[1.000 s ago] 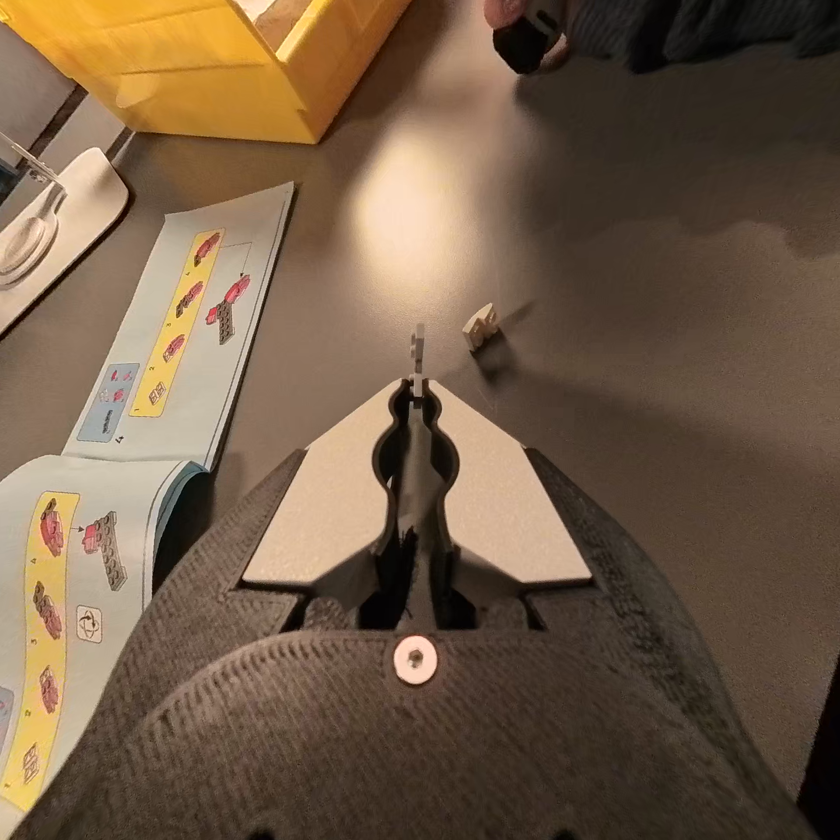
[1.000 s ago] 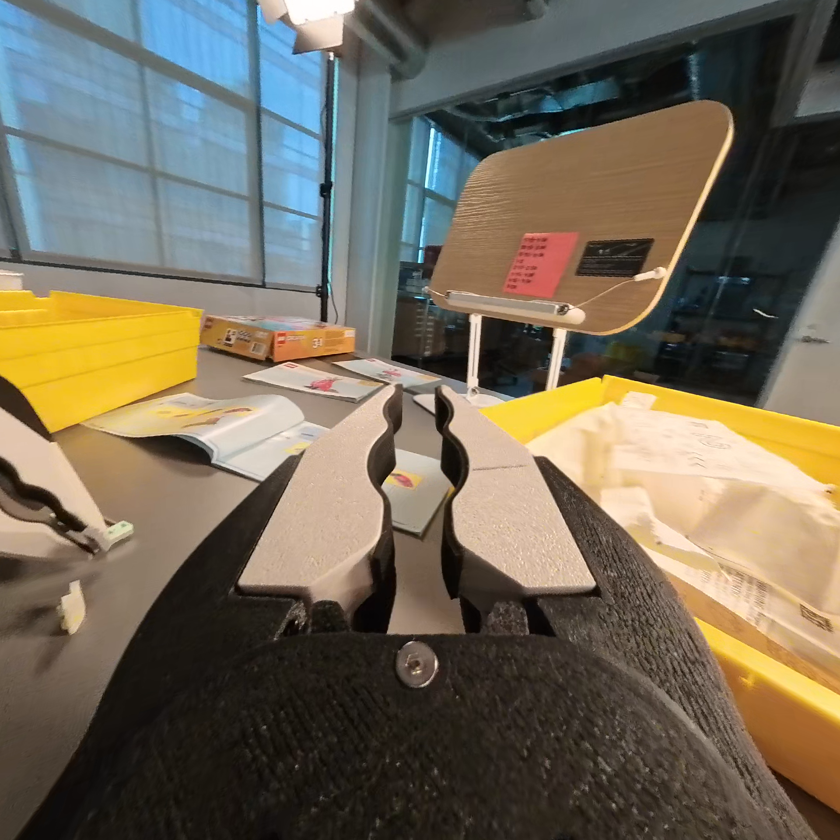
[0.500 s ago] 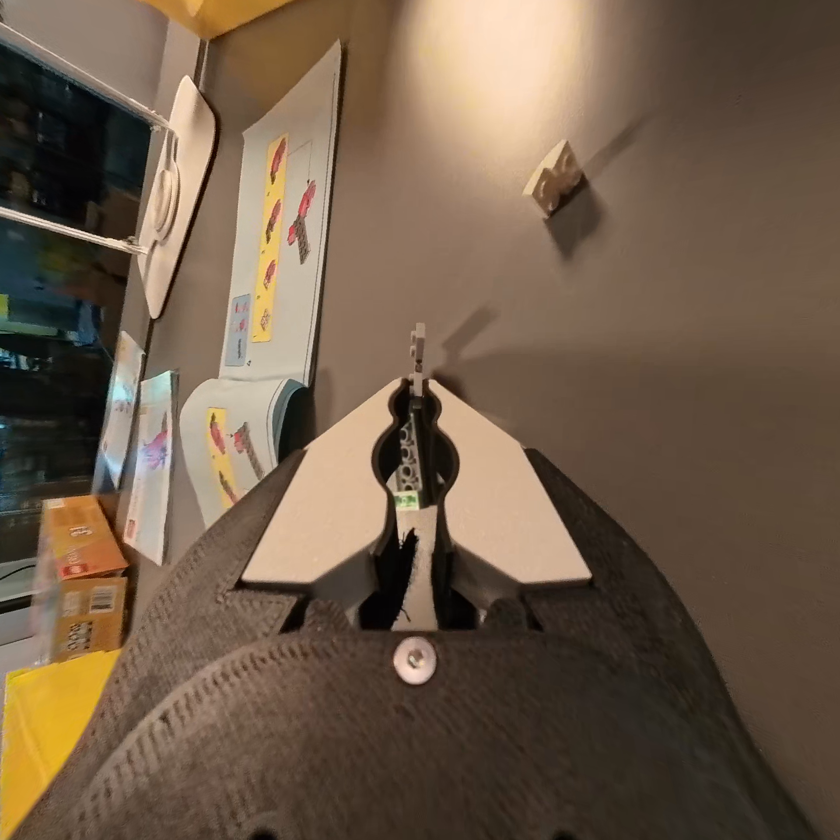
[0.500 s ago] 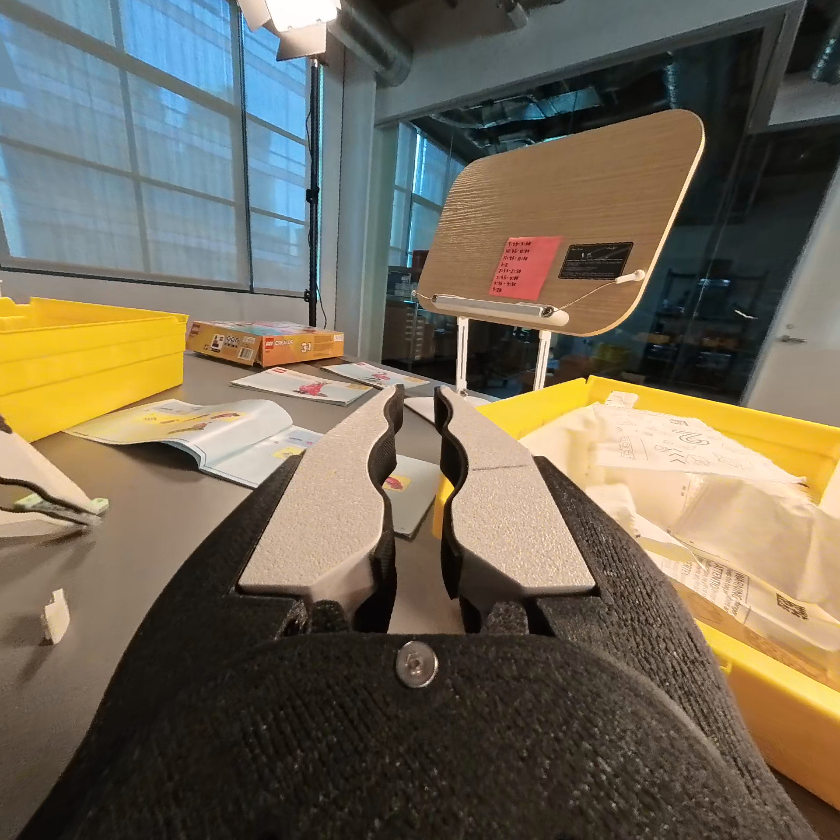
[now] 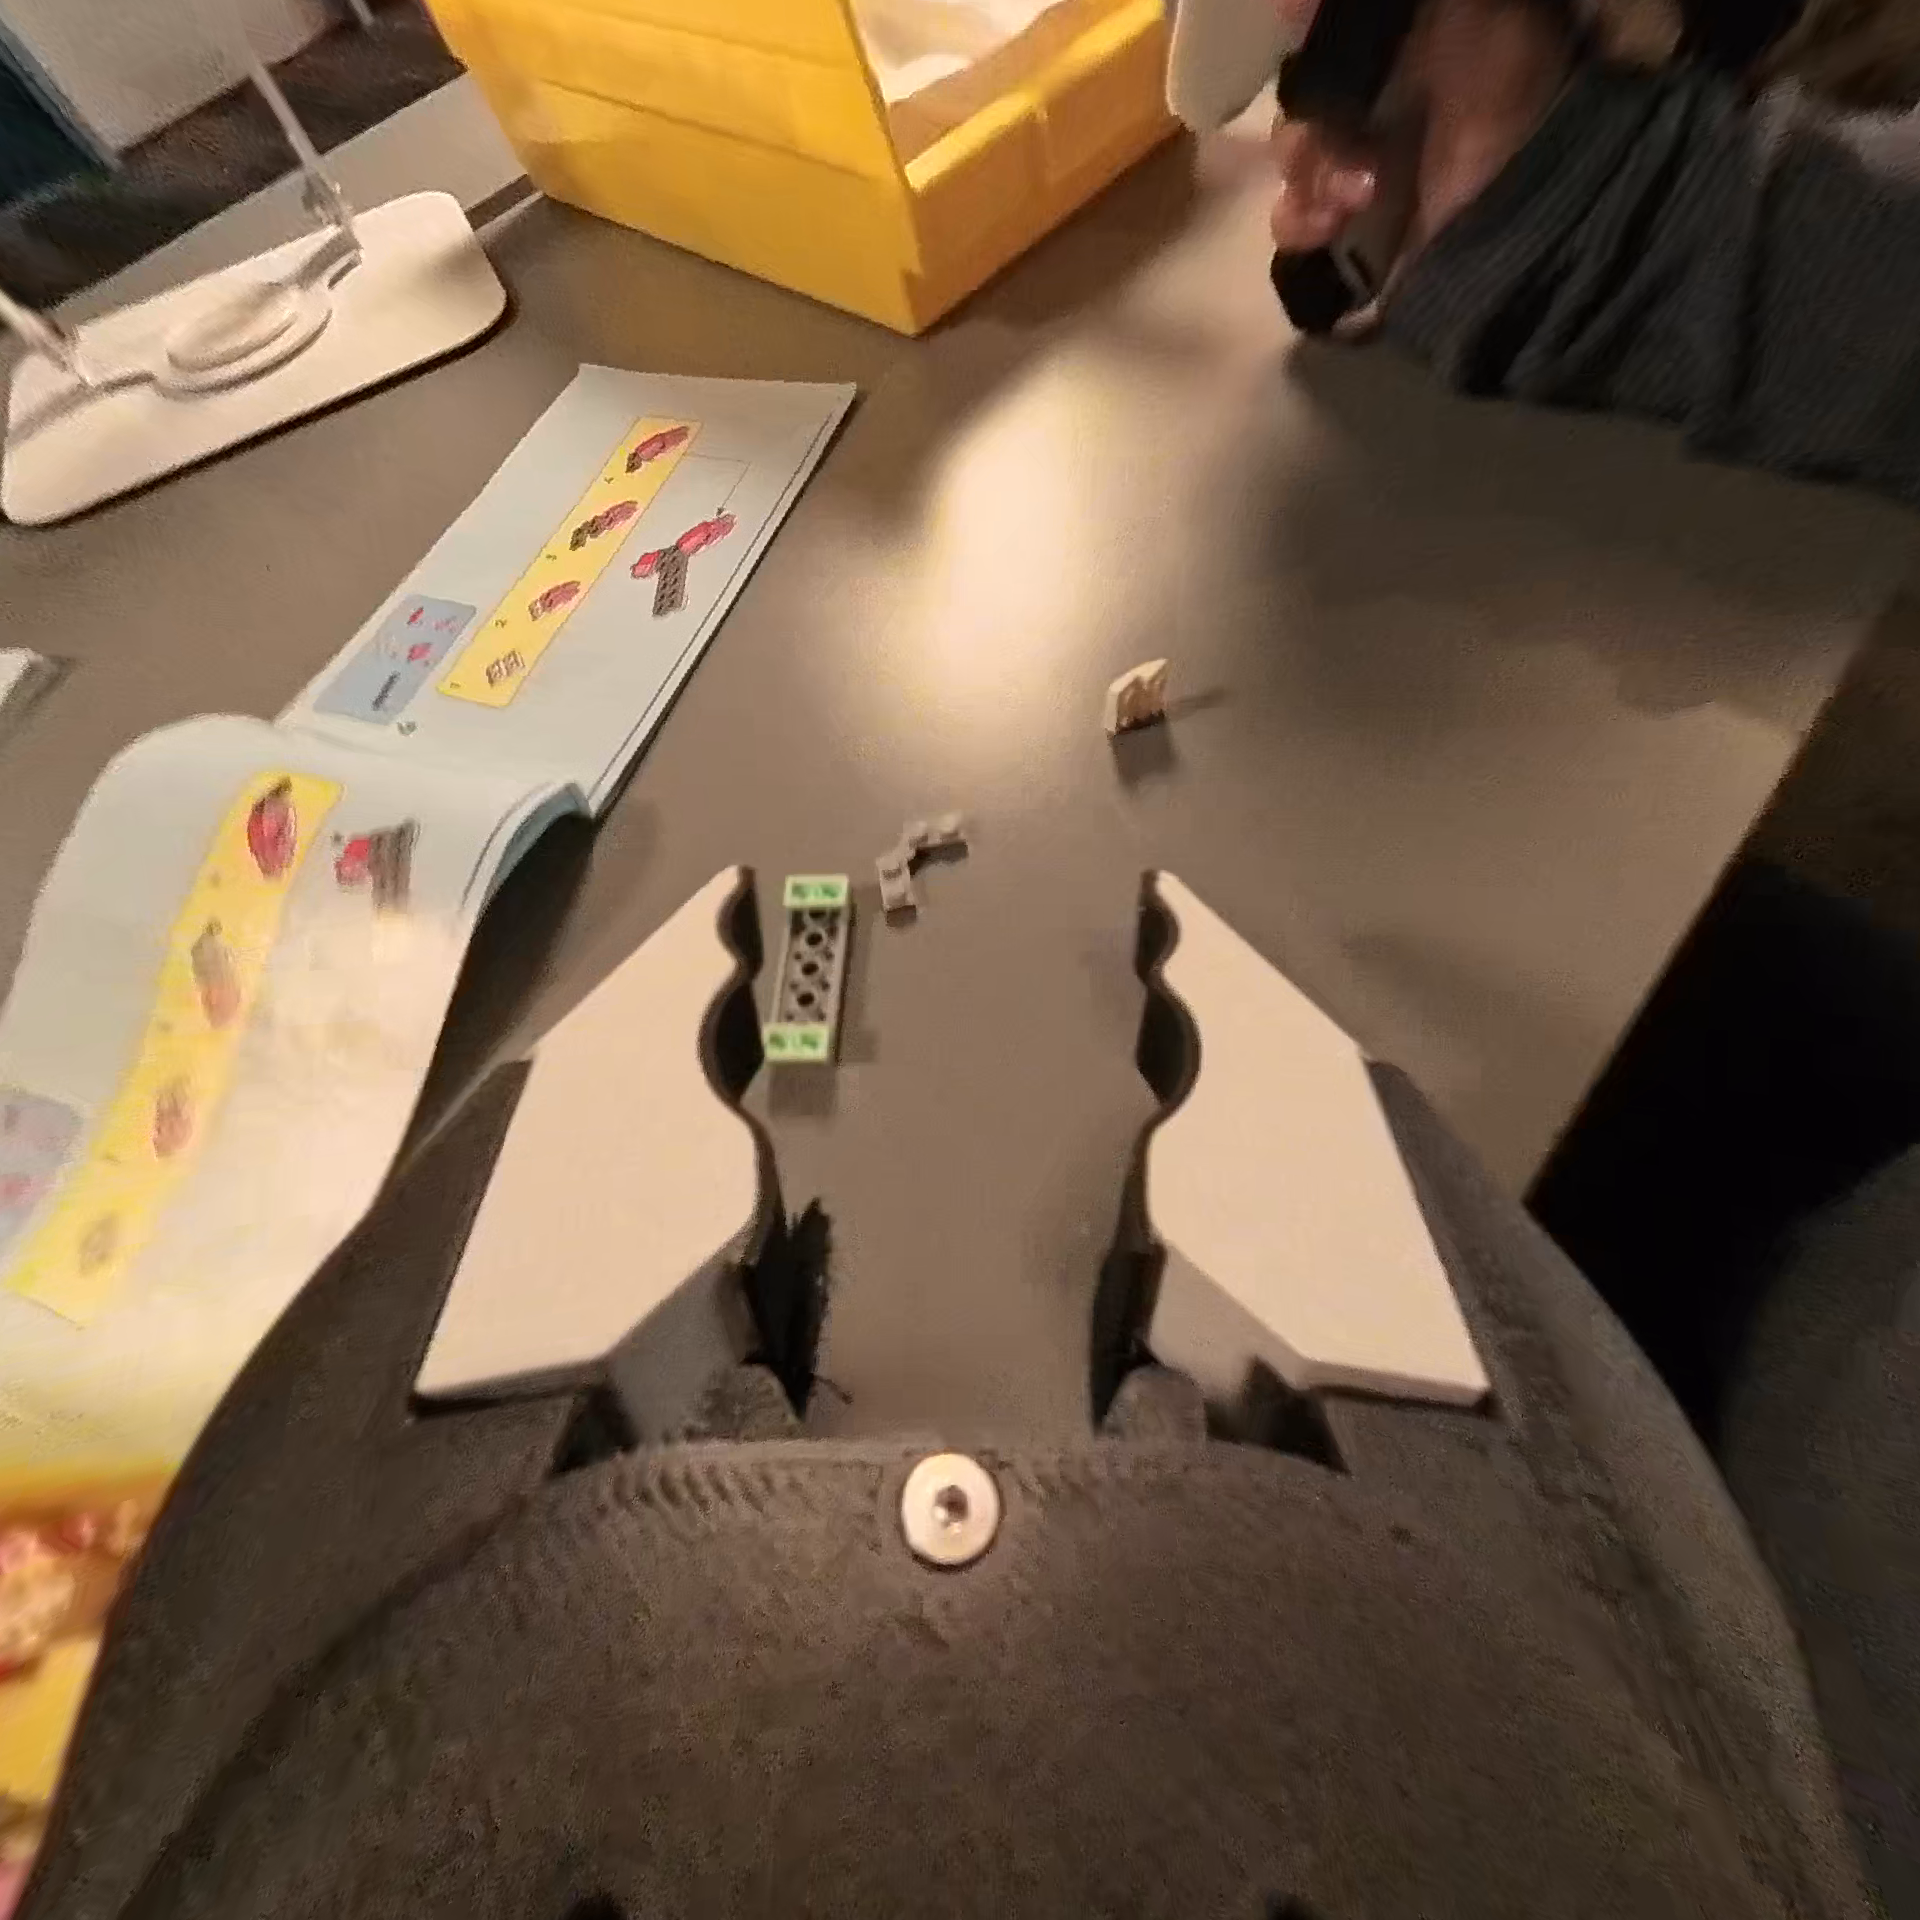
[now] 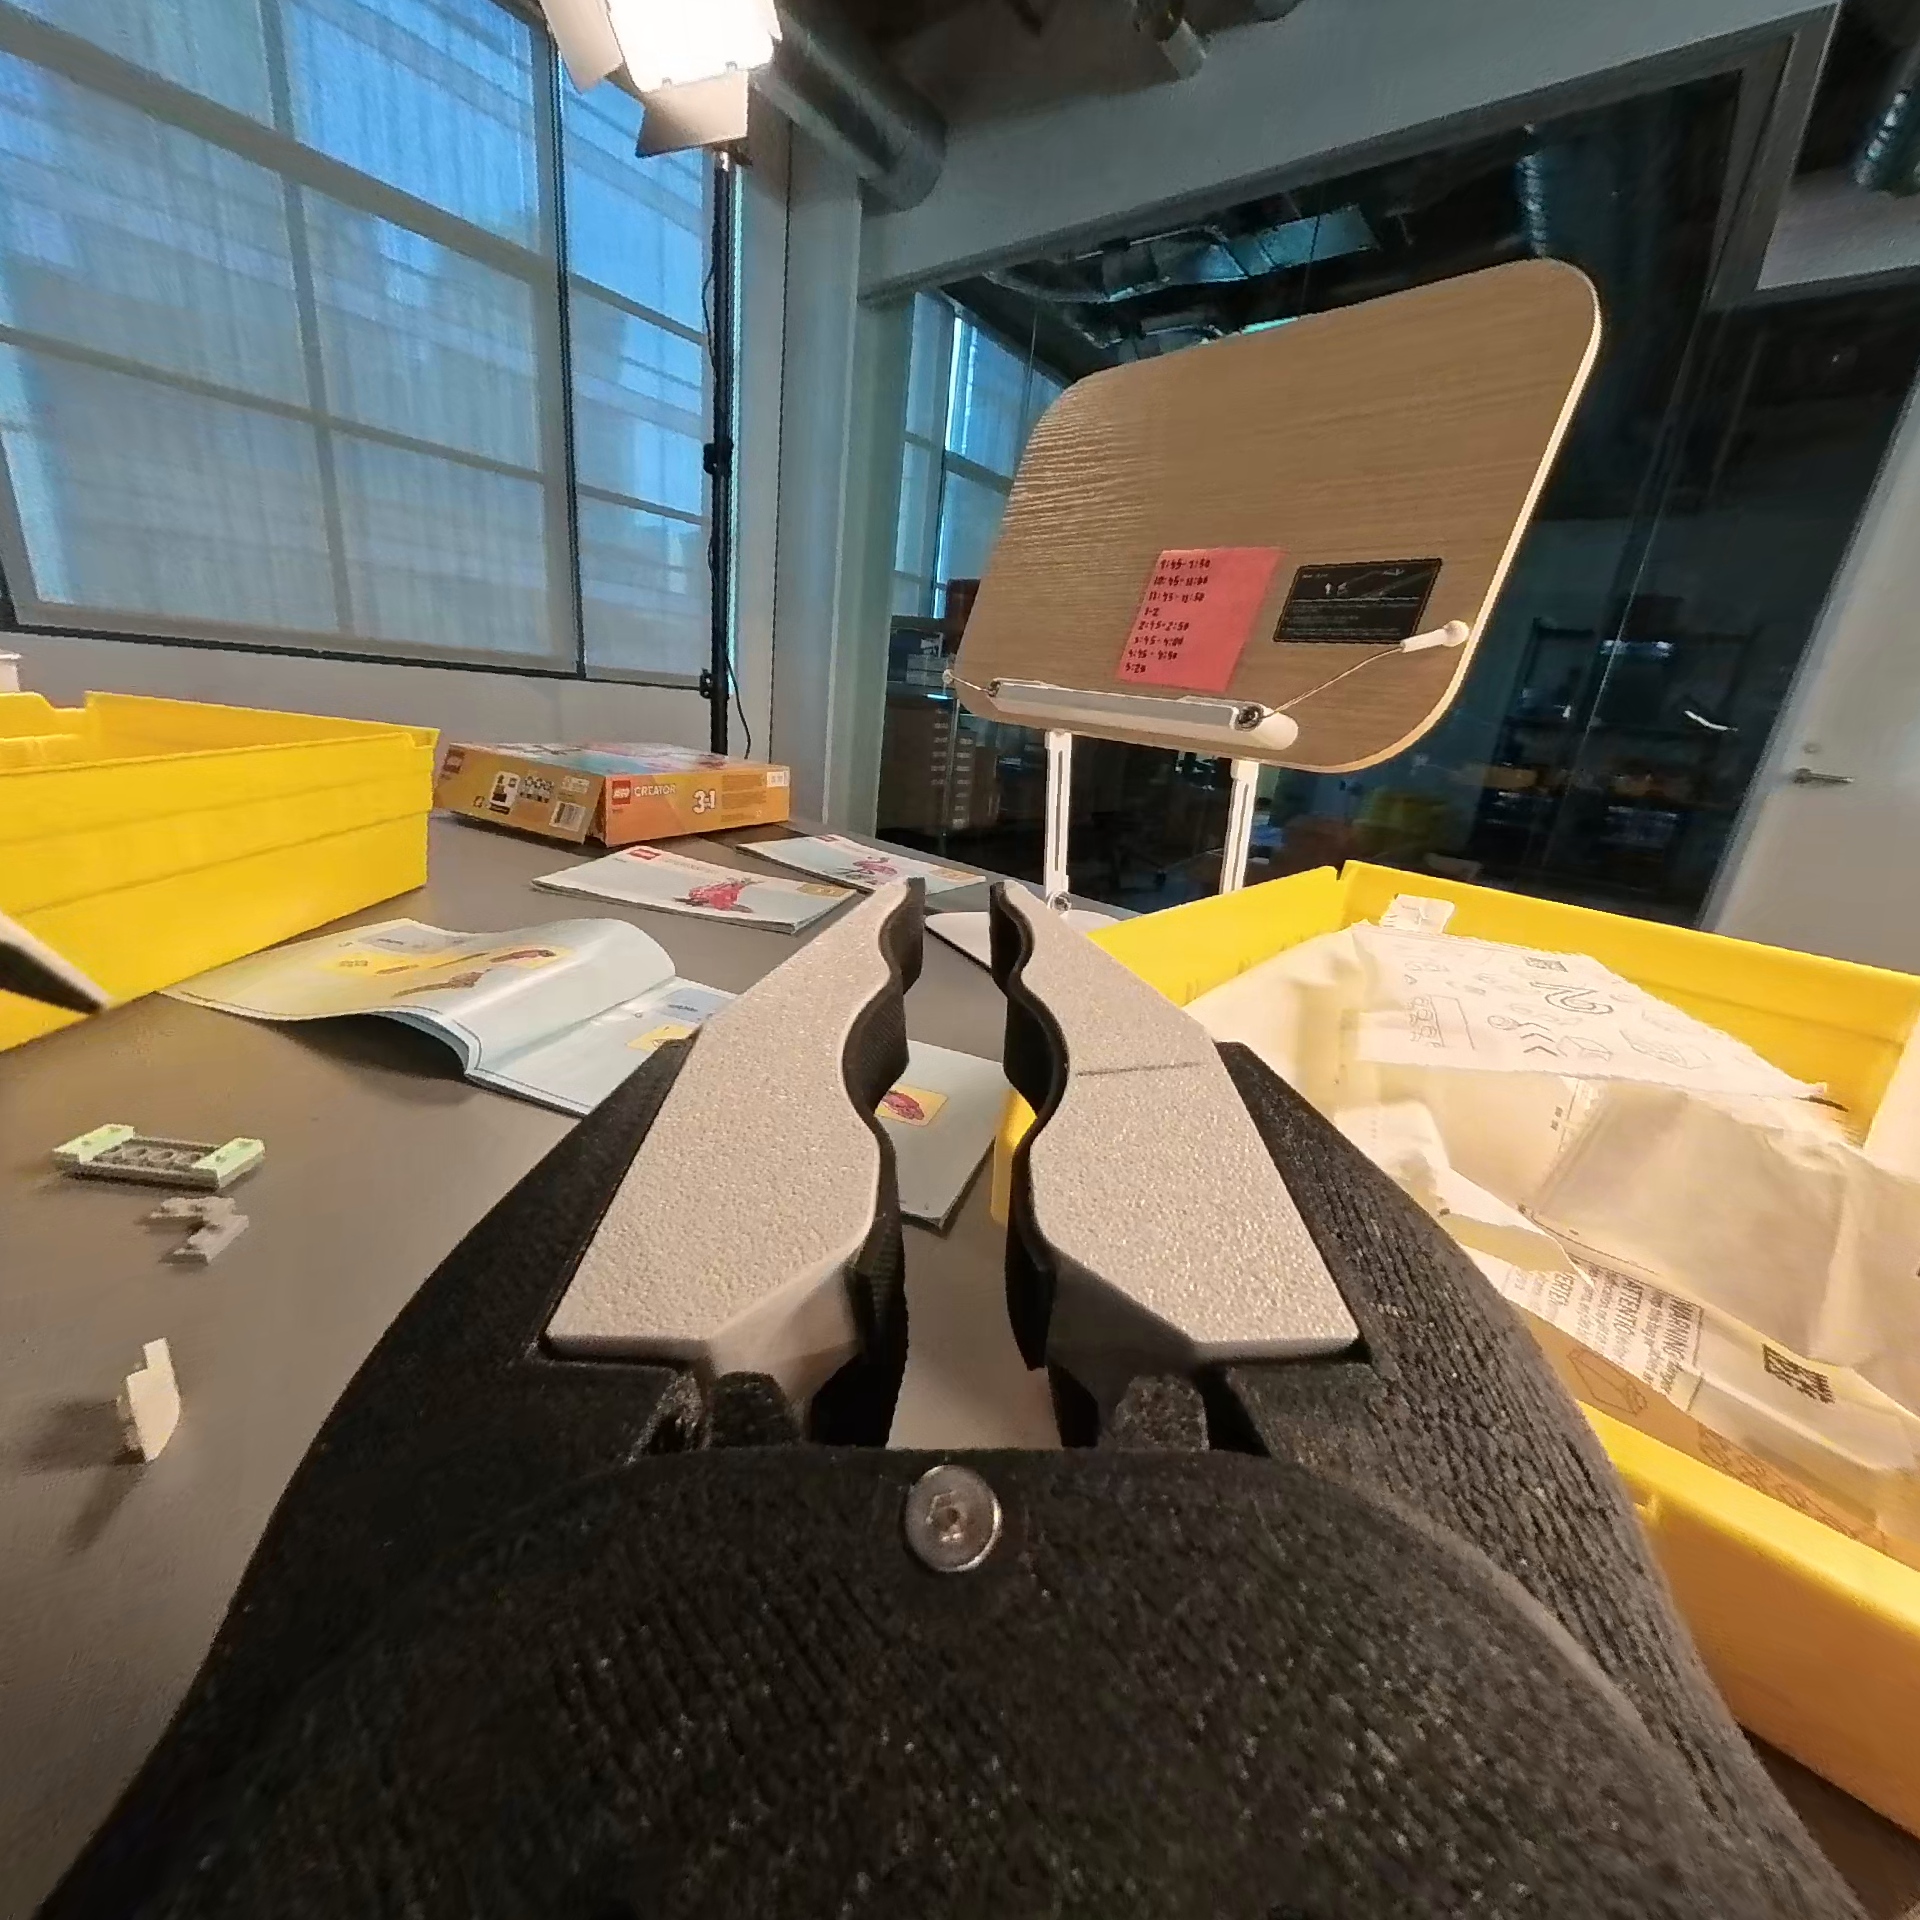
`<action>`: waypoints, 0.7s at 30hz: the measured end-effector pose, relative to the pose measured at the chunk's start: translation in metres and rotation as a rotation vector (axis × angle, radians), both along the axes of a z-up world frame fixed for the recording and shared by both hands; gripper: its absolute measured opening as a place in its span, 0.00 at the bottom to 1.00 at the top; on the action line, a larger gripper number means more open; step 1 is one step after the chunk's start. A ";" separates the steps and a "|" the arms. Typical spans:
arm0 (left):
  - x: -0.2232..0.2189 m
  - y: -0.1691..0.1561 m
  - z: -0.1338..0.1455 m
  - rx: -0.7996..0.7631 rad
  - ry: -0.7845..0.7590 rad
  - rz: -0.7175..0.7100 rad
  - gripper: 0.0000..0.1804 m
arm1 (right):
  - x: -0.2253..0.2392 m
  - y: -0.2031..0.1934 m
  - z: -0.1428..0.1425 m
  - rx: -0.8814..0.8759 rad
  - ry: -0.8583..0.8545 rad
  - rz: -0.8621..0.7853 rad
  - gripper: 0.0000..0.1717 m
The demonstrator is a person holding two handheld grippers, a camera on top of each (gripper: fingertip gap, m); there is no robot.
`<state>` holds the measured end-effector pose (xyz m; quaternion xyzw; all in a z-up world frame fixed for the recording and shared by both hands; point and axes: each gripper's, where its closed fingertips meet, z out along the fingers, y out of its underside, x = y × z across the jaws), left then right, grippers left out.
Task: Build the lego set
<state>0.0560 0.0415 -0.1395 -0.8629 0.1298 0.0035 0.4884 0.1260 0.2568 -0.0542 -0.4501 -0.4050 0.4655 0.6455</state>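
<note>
Here the left gripper (image 5: 940, 883) is hovering, jaws wide and empty, a grey-and-green plate (image 5: 811, 968) lying just inside its ten-o'clock finger (image 5: 665, 997), so lowering could nudge it, while the right gripper (image 6: 954, 904) is idling, jaws narrow and empty.

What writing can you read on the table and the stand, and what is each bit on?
I do not copy out writing; these things bear it:
Orange box: printed brand and numbers, legible.
Pink note on the wooden stand: handwritten lines.
Black label: too small.
Open booklet: step numbers, blurred.
Paper bags in the yellow bin: printed text and codes.
</note>
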 end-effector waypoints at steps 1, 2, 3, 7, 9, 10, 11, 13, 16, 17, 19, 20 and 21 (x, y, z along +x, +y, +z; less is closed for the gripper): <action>-0.001 -0.009 0.002 0.001 -0.040 0.009 0.43 | 0.000 0.000 0.000 0.002 0.001 -0.002 0.06; -0.003 -0.018 0.003 0.004 -0.076 0.019 0.45 | 0.001 0.000 0.000 0.002 0.002 -0.002 0.06; -0.004 -0.027 0.004 0.006 -0.112 0.027 0.45 | 0.000 -0.001 0.000 0.001 0.001 0.000 0.06; -0.010 -0.063 0.003 0.012 -0.266 0.065 0.41 | -0.001 -0.001 -0.001 0.002 -0.007 0.001 0.05; -0.016 -0.079 -0.001 0.020 -0.321 0.090 0.34 | -0.001 0.000 -0.001 -0.001 -0.007 -0.006 0.05; -0.020 -0.085 -0.003 0.022 -0.354 0.122 0.33 | -0.001 0.002 -0.001 -0.007 -0.006 -0.012 0.05; -0.023 -0.091 -0.002 0.038 -0.387 0.146 0.31 | 0.000 0.004 -0.002 -0.015 -0.005 -0.017 0.05; -0.031 -0.099 -0.001 0.079 -0.409 0.197 0.27 | 0.000 0.006 -0.002 -0.027 -0.002 -0.022 0.05; -0.054 -0.111 -0.018 0.029 -0.295 0.325 0.23 | -0.001 0.006 -0.003 -0.029 -0.011 -0.020 0.05; -0.058 -0.113 -0.025 -0.004 -0.261 0.338 0.23 | -0.002 0.005 -0.004 -0.026 -0.016 -0.019 0.05; -0.059 -0.113 -0.035 -0.056 -0.239 0.340 0.24 | -0.004 0.004 -0.005 -0.019 -0.025 -0.016 0.05; -0.058 -0.111 -0.035 -0.050 -0.230 0.334 0.23 | -0.004 0.004 -0.005 -0.016 -0.029 -0.014 0.05; -0.057 -0.109 -0.035 -0.056 -0.226 0.328 0.23 | -0.004 0.003 -0.005 -0.014 -0.031 -0.014 0.05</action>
